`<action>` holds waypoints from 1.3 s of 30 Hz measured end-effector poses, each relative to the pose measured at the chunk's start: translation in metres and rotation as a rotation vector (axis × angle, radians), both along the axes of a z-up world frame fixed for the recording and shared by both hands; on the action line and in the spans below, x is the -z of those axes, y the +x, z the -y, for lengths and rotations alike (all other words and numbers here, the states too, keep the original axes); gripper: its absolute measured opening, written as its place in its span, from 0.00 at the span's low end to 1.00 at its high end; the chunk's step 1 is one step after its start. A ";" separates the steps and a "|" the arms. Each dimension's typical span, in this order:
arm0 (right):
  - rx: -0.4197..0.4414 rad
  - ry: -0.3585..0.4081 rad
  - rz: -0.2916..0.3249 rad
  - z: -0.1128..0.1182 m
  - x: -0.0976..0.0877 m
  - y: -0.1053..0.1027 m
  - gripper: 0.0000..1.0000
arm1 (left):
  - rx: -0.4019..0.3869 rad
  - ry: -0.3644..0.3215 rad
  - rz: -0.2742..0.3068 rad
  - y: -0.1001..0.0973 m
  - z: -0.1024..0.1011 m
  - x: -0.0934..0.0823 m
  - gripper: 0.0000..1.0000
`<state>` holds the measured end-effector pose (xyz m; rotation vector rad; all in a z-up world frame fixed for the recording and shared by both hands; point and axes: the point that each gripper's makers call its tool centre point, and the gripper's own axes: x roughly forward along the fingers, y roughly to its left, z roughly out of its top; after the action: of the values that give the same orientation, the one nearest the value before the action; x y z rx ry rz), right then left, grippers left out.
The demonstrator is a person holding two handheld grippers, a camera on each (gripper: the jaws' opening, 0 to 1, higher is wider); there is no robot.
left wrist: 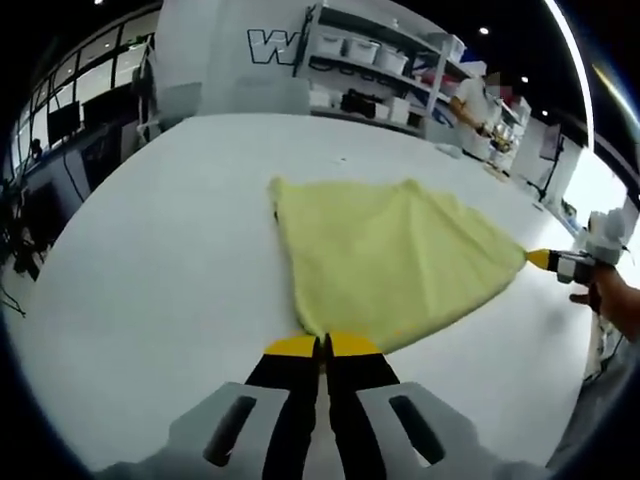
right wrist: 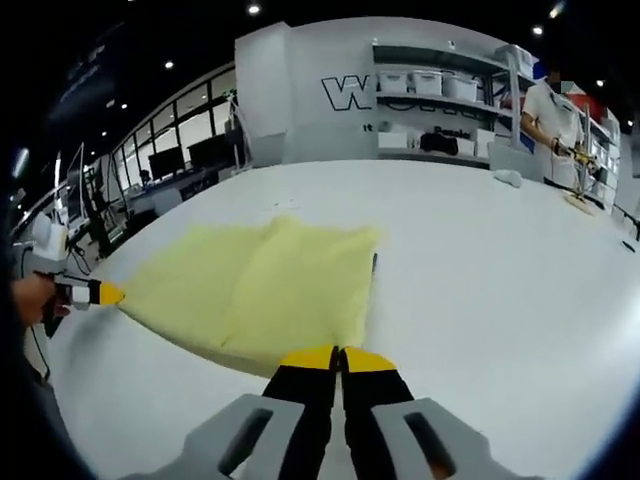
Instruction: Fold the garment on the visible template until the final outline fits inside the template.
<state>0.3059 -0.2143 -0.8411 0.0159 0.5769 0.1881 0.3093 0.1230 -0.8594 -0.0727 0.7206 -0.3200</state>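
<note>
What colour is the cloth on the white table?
Pale yellow, plain soft fabric garment; the left gripper view shows it best.

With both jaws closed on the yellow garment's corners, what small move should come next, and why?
Probably carry both held corners across toward the far edge. The left gripper and right gripper each pinch a near corner of the yellow garment, which lies spread on the white table, so a fold-over seems due.

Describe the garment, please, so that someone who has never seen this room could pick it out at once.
Start at the wide white table before the storage shelves. On it lies the garment, a pale yellow cloth, with the left tongs and the right tongs each shut on an edge. It is the sole coloured, soft thing on that bare white surface.
</note>
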 end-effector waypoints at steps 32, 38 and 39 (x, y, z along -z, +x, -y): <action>0.071 0.076 -0.025 0.008 0.005 0.001 0.00 | 0.016 0.032 -0.009 0.000 0.001 0.000 0.00; 0.048 0.018 -0.101 0.004 0.021 -0.005 0.00 | 0.028 0.044 -0.001 0.000 0.003 0.000 0.00; 0.042 0.007 -0.104 0.004 0.021 -0.004 0.00 | 0.030 0.046 -0.001 0.000 0.003 0.000 0.00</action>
<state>0.3018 -0.2180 -0.8619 0.0450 0.6788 0.1491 0.3094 0.1205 -0.8598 -0.0184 0.7300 -0.3319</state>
